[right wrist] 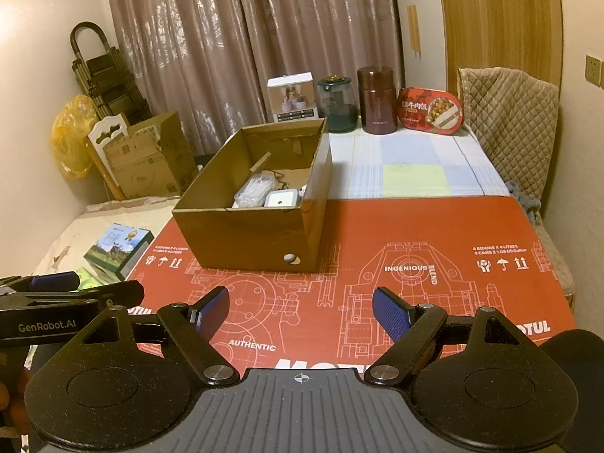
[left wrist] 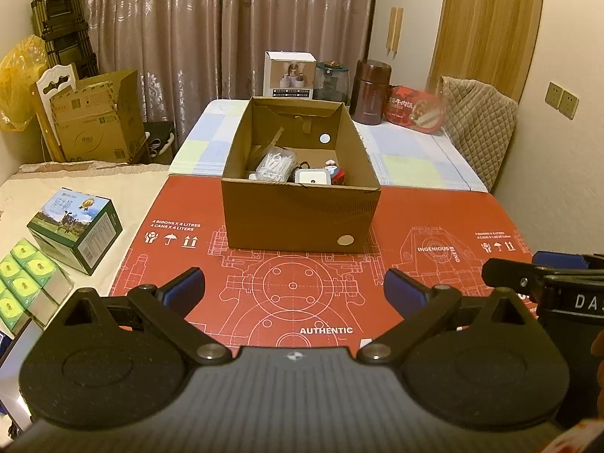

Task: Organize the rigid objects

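Note:
An open cardboard box (left wrist: 302, 215) (right wrist: 249, 238) stands on a red printed cardboard sheet (left wrist: 264, 294) (right wrist: 434, 234). Inside lie a clear bag of white bits (left wrist: 275, 164) (right wrist: 253, 190), a white square device (left wrist: 310, 176) (right wrist: 280, 199) and a red and white toy (left wrist: 335, 173). My left gripper (left wrist: 294, 288) hovers open in front of the box, nothing between its blue pads. My right gripper (right wrist: 300, 311) is open beside it, also holding nothing. Each gripper shows at the edge of the other's view.
Behind the box stand a white carton (left wrist: 290, 74) (right wrist: 292, 96), a green jar (left wrist: 330, 81) (right wrist: 338, 104), a brown flask (left wrist: 372, 92) (right wrist: 377, 100) and a red tin (left wrist: 413, 109) (right wrist: 430, 110). A green milk carton (left wrist: 75, 226) and green packs (left wrist: 26, 275) lie left. A quilted chair (left wrist: 479, 128) stands right.

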The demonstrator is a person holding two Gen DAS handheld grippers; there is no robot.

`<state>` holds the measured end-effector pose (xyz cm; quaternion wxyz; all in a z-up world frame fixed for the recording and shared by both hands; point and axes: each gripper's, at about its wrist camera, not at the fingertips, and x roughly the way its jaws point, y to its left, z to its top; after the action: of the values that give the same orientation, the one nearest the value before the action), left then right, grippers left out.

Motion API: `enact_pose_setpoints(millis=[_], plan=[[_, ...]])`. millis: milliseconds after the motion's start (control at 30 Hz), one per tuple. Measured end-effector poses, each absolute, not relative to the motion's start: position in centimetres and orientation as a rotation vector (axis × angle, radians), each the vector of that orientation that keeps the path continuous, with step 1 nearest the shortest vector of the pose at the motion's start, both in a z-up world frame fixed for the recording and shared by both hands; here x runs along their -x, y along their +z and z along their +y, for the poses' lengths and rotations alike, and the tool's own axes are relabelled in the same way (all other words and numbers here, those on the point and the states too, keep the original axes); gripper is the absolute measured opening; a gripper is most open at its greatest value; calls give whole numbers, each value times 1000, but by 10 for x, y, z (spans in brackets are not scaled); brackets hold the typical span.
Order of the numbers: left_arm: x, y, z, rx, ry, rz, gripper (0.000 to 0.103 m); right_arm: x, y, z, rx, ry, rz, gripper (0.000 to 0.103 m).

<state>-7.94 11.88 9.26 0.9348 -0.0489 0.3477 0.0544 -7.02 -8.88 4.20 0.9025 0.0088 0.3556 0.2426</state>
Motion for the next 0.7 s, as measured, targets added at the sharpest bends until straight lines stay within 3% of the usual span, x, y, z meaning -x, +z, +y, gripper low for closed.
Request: enact_pose_setpoints(millis=[700], plan=[[78, 92, 120, 105, 106, 712, 100, 69, 39, -89, -16, 502, 738, 80]])
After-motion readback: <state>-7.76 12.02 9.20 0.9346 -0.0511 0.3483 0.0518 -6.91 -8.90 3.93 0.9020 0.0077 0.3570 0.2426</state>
